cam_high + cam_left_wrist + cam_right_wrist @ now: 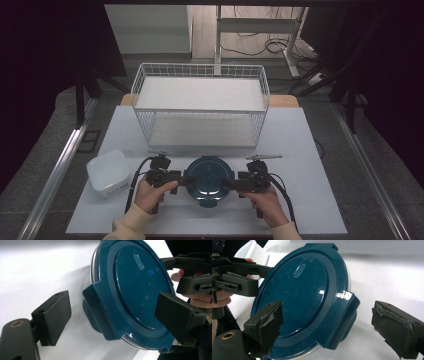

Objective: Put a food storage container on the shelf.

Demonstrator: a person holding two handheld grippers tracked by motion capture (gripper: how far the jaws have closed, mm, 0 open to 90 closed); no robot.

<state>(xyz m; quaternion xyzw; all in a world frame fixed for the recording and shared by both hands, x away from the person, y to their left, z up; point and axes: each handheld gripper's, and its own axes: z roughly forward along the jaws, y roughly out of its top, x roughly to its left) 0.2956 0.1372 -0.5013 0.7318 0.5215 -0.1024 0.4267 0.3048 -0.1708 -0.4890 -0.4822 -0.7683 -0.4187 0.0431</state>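
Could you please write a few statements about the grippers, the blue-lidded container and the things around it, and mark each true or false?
1. The round container wears a dark blue lid. True.
2. The left gripper is clamped shut. False: its jaws stand open at a lid tab.
3. The right gripper is open. True.
4. The white tub sits inside the wire basket. False: it stands on the table, left of the container.

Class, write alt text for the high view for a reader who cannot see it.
Two hand-held tongs, left and right, flank a round dark-blue lidded container on a white table. A white wire basket stands behind; a white square bowl sits left.
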